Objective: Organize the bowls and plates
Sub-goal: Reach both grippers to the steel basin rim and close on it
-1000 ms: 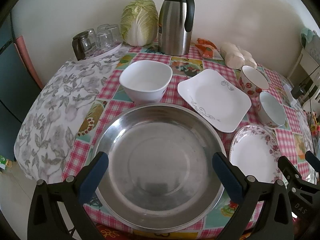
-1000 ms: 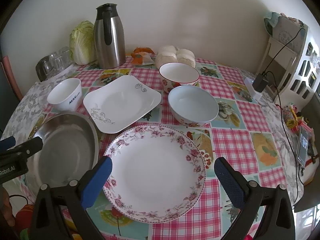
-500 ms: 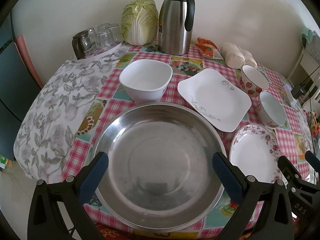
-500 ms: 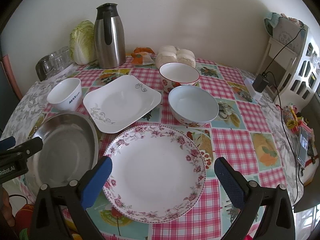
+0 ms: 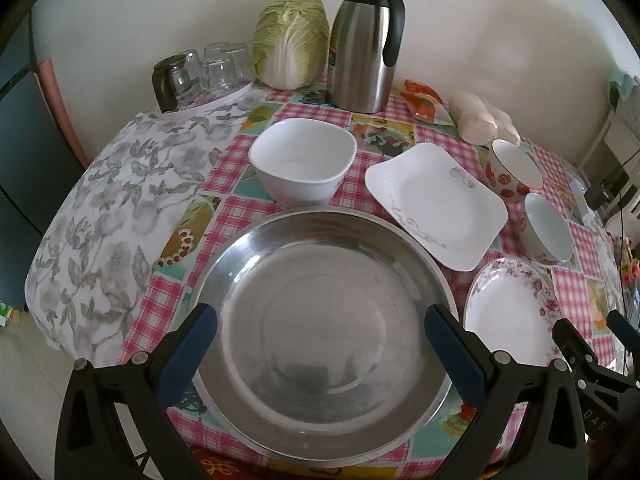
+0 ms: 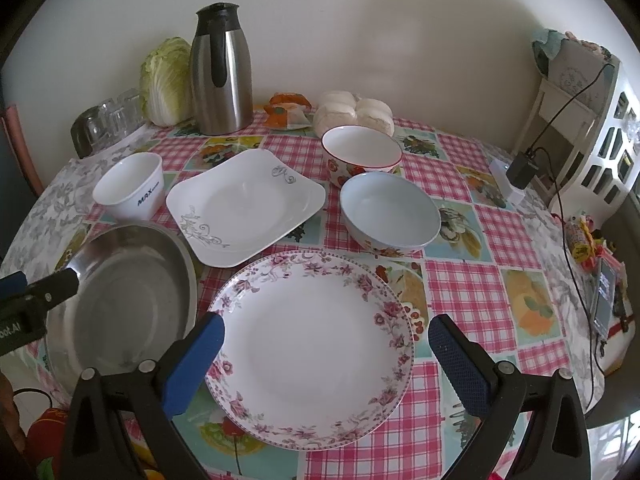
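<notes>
Plates and bowls: none stacked yet | left tongs (image 5: 320, 334) wide over steel pan (image 5: 320, 320) | right tongs (image 6: 326, 338) wide over floral plate (image 6: 312, 344) | next: likely grip a rim

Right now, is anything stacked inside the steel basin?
No, the steel basin sits bare on the table, showing only its own shiny bottom, while the white square bowl stands apart behind it.

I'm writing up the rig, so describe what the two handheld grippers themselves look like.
Both match: the left gripper and right gripper have black plastic frames with silver screws and two jaws faced with dark blue textured pads. White lettering marks the bodies, only partly readable. No cables or sleeves are visible on them.
</notes>
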A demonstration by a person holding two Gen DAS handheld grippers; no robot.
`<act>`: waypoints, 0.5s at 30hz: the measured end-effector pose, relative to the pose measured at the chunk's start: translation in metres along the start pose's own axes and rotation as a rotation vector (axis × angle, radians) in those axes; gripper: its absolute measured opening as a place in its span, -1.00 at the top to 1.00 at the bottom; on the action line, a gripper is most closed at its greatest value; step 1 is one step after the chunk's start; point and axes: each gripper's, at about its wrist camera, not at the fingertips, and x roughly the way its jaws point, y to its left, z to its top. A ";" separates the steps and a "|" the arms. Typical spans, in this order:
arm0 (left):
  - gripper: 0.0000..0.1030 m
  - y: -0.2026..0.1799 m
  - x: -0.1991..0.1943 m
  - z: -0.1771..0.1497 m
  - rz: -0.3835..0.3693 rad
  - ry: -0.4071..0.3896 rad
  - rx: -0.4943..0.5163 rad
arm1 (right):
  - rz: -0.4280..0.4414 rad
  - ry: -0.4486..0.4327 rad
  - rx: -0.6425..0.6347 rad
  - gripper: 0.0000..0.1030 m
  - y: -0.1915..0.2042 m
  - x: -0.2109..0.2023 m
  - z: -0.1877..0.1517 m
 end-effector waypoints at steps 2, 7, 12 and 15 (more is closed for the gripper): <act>-1.00 0.007 0.000 0.001 0.005 -0.008 -0.025 | 0.000 0.003 -0.005 -1.00 0.001 0.001 0.001; -1.00 0.032 0.001 0.003 0.014 -0.038 -0.087 | 0.013 -0.002 -0.021 -1.00 0.010 0.002 0.008; -1.00 0.067 0.006 0.002 0.010 -0.073 -0.184 | 0.071 0.011 -0.065 -1.00 0.028 0.011 0.018; -1.00 0.088 0.011 0.000 -0.021 -0.087 -0.254 | 0.105 0.041 -0.090 -1.00 0.041 0.024 0.023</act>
